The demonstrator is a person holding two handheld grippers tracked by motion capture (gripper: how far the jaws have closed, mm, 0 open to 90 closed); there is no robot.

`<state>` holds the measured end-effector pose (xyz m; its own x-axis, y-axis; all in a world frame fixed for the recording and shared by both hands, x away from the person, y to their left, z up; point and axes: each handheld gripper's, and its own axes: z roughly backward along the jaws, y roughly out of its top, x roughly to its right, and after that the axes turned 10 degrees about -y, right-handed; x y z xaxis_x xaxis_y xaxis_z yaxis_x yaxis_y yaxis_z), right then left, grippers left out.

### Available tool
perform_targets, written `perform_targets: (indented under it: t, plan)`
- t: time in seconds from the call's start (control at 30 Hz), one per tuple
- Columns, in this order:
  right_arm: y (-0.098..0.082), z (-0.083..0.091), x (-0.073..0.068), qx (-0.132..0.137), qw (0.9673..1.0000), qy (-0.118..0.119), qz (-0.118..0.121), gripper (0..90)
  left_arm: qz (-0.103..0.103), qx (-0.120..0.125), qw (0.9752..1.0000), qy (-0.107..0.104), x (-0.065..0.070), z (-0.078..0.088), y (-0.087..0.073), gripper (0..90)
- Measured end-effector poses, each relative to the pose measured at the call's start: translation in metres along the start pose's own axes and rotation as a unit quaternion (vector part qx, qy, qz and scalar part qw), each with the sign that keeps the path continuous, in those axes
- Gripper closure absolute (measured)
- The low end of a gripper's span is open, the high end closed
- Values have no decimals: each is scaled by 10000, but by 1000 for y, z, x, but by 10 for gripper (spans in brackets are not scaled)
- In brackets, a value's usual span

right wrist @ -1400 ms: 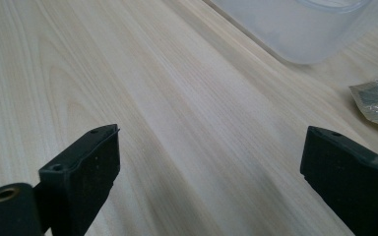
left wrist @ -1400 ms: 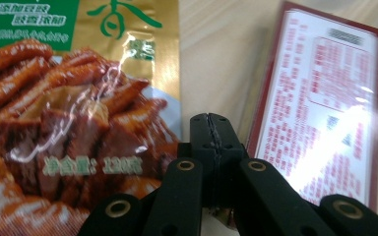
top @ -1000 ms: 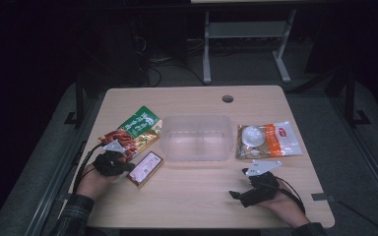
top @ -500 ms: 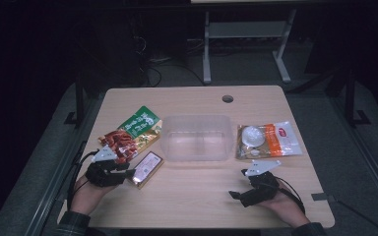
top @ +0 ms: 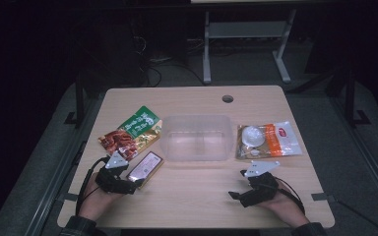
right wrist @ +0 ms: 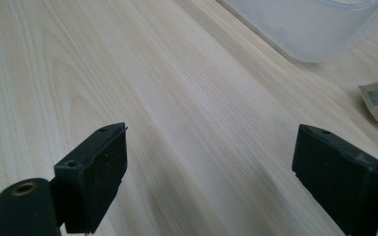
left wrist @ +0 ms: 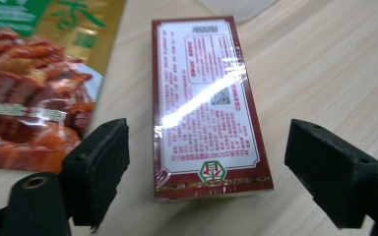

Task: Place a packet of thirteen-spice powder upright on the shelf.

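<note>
Pale wooden worktop [top: 197, 196], dark room. My left gripper [left wrist: 211, 182], jaws just opened wide, straddles the flat red film-wrapped box [left wrist: 204, 105] without touching; closing off-centre could skid it into the red snack pouch [left wrist: 24, 98]. Right gripper [right wrist: 216, 182] spread, idle.

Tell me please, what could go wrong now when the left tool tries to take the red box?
1. The left tool, whose jaws have just been opening, may slip on the red box: its wrap looks glossy.
2. The meat snack bag lies close beside the box, so one jaw might catch its edge.
</note>
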<state>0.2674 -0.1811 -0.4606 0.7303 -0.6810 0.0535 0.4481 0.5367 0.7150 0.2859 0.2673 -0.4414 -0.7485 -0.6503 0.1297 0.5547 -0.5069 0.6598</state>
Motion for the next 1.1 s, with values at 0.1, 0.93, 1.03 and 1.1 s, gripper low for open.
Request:
perform_targets:
  t: [0.1,0.93,1.03,1.1]
  plan:
    - [0,0,0,5,10000,-6,-8,129,-40,-95,9999,25,2,-6,-1,154]
    - [0,0,0,2,10000,-30,8,129,129,-460,9989,2,-1,-19,-3,303]
    - [0,-1,-1,-14,10000,-12,15,129,97,-531,9985,-16,-1,-18,-1,312]
    - [0,0,-1,-9,10000,-13,7,129,58,-549,9985,-17,-1,-17,-1,314]
